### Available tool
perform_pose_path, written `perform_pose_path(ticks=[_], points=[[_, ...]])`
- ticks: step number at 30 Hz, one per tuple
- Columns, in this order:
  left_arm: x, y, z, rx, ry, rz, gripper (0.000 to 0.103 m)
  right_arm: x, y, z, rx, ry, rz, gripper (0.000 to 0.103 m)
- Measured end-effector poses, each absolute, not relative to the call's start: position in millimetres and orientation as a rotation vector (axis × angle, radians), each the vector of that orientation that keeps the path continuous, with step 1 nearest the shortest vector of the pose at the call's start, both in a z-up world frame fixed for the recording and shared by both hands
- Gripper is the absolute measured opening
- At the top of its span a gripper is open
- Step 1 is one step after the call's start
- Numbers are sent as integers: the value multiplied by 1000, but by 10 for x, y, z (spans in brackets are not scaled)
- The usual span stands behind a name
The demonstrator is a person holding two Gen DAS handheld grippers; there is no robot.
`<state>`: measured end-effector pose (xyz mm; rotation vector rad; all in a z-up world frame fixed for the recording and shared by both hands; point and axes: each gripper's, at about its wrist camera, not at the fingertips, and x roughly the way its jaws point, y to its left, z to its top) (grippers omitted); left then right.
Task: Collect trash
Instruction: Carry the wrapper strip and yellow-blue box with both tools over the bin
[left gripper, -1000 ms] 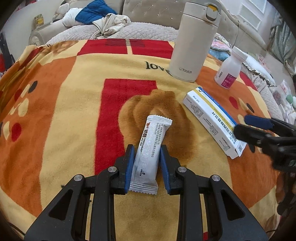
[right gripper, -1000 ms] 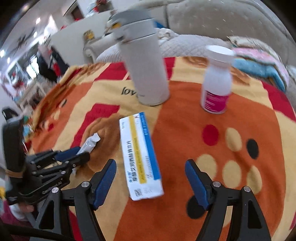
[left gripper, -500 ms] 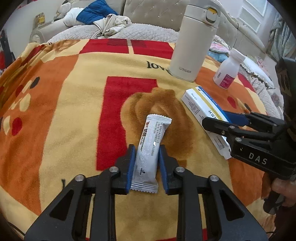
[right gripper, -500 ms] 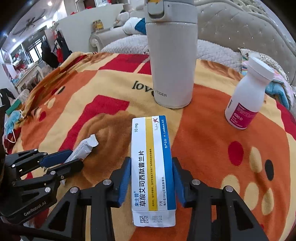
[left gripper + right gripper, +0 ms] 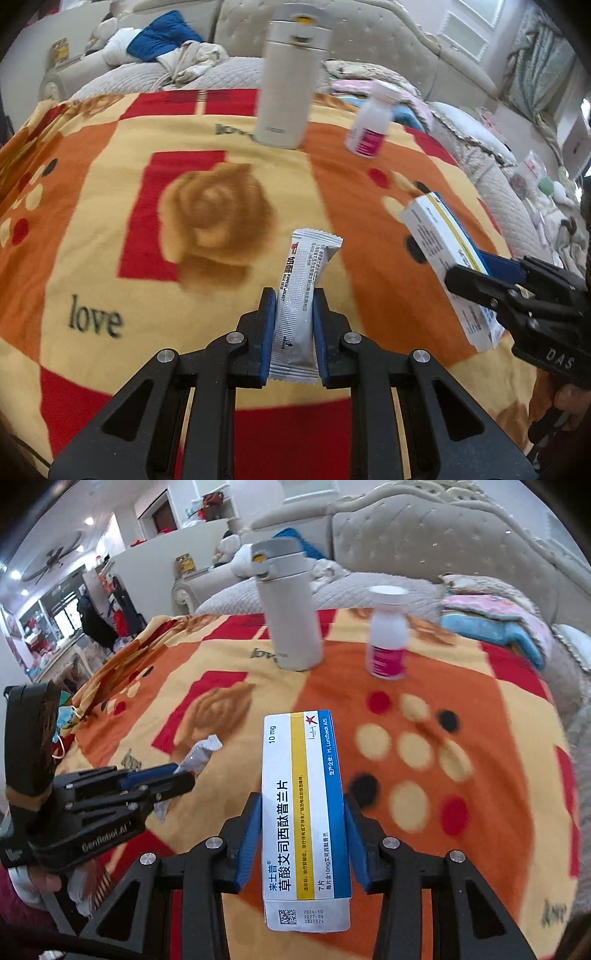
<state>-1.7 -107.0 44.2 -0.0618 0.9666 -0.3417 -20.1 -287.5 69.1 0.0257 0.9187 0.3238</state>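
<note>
My left gripper (image 5: 294, 325) has its fingers pinched on the lower half of the silver sachet (image 5: 301, 295), and my right gripper (image 5: 303, 834) clamps the medicine box (image 5: 304, 812) by its long sides; both look lifted above the blanket (image 5: 110, 221), I judge for carrying off, leaving thermos (image 5: 290, 609) and bottle (image 5: 387, 642) standing.

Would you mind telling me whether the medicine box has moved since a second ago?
Yes. The box lay near the thermos; now it is farther right of it, held by the right gripper.
</note>
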Motion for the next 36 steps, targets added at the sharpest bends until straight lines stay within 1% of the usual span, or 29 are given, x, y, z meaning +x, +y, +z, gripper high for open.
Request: perform_pose_path(ticks=[15, 36], points=[[-653, -2181, 603, 53, 940, -504, 17, -1156, -3814, 789, 112, 889, 144, 41], [-1115, -3576, 703, 191, 935, -728, 17, -1872, -5106, 833, 270, 846, -105, 41]])
